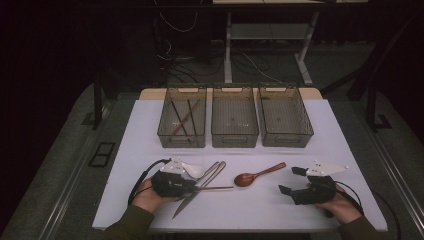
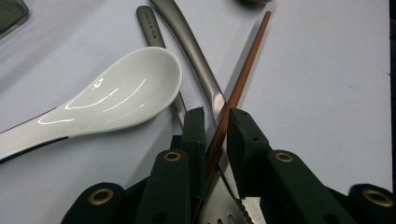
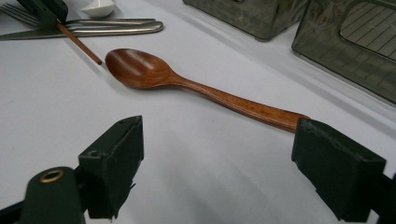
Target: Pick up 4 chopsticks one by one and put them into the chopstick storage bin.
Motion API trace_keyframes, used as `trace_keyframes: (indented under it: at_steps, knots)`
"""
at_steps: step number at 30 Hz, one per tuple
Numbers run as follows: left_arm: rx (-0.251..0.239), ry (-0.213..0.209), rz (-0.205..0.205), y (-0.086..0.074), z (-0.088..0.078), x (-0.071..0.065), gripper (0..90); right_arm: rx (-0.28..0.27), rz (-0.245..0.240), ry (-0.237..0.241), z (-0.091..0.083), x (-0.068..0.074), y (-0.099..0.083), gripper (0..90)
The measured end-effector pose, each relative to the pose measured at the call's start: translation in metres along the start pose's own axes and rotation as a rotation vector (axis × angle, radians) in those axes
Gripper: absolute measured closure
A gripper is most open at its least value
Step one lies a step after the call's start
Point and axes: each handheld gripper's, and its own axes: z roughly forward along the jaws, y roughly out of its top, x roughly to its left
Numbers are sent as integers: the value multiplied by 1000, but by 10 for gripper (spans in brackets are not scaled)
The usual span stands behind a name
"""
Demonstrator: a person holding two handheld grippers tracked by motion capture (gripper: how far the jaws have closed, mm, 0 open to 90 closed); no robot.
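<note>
Left gripper view: left gripper (image 2: 215,122) jaws pinch wooden chopstick (image 2: 243,74); right gripper (image 3: 217,163) gapes.

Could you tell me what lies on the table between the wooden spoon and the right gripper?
Nothing: in the right gripper view, only bare white table separates the wooden spoon from the right gripper, whose fingers stand wide apart; the high view agrees.
</note>
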Motion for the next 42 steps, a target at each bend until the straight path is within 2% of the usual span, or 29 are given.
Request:
trace_keyframes:
  at_steps: [9,27,34,42]
  knots:
    - [15,-10,32,-1,1,-1,778,1,-1,-1,0,0,0,166]
    - [-2,-22,51,0,2,0,808,6,-3,1,1,0,0,166]
    - [-16,-18,78,1,0,2,830,6,-3,2,1,1,0,166]
    - [-22,-17,75,2,0,2,835,6,-4,3,1,1,0,166]
